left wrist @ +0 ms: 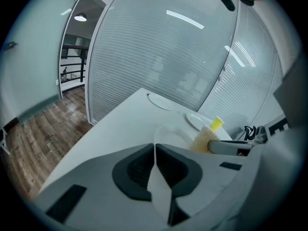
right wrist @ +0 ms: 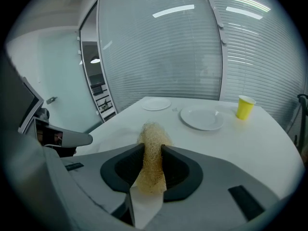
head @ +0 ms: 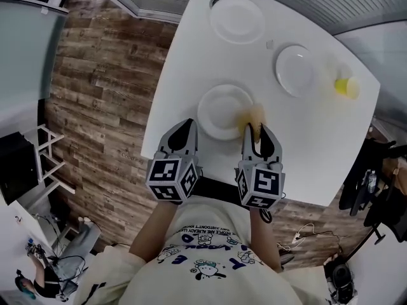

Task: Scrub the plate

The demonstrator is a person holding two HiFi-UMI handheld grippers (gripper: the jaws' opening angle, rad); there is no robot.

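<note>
Scrubbing step in hand, probably right at its start; clamped in the right hand-held gripper (right wrist: 153,149), a tan fibrous scrubber (right wrist: 152,136), poking out past the jaw tips over the near right rim of the nearest plate (head: 219,110); shut tight with nothing seen between the jaws, the left hand-held gripper (left wrist: 154,147), tips just beside that plate's near left rim, touching or not impossible to tell; plate itself lying flat at the near edge of the white table (head: 184,62), straight ahead of the person. Bring the scrubber down until its loose end flattens on the plate; press with the fibres only, never the hard jaw tips; work in small overlapping circles from the near right rim across the middle to the far rim; brace the closed left tips against the rim, since a smooth plate on a smooth table will likely slide or spin under pressure; hold the clamp firm, as a springy scrubber may well creep out; steer clear of the two other plates (head: 236,19) and yellow cup (head: 346,87), well apart on the far side.
</note>
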